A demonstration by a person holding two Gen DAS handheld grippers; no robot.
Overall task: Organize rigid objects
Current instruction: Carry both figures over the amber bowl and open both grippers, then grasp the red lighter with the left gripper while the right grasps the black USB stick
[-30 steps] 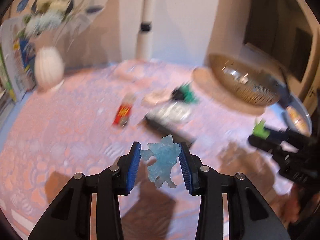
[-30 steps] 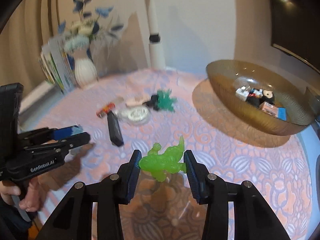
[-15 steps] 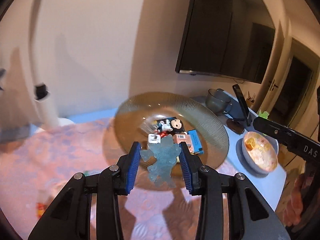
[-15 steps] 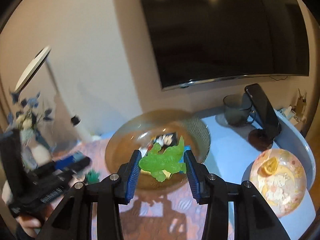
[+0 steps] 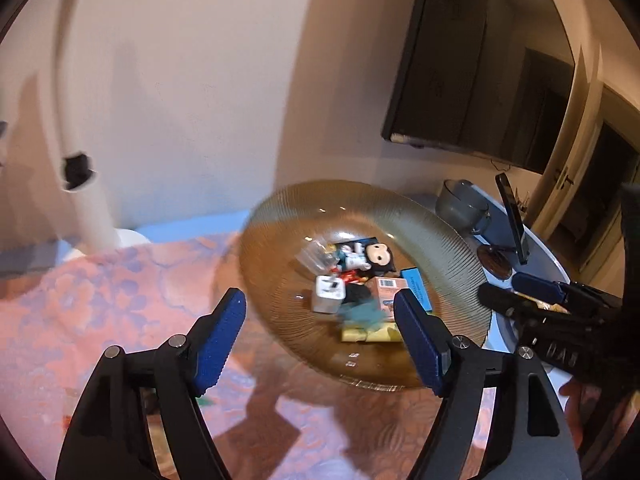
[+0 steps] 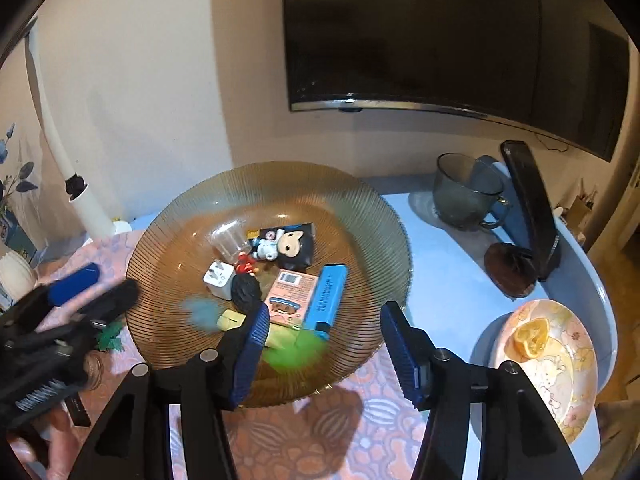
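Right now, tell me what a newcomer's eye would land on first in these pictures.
The ribbed amber glass bowl at centre, heaped with small items. Over its near side are two motion-blurred toys, a green one and a pale blue one, just in front of the wide-open right gripper. The left gripper is equally open and empty.

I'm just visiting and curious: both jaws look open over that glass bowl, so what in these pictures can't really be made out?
- Pale blue toy, right wrist view: a motion smear in the amber bowl; shape unreadable.
- Green toy, right wrist view: blurred, partly behind the right gripper.
- Left gripper view: the blue toy is likewise only a smear.
- Pink box: print too small to read.
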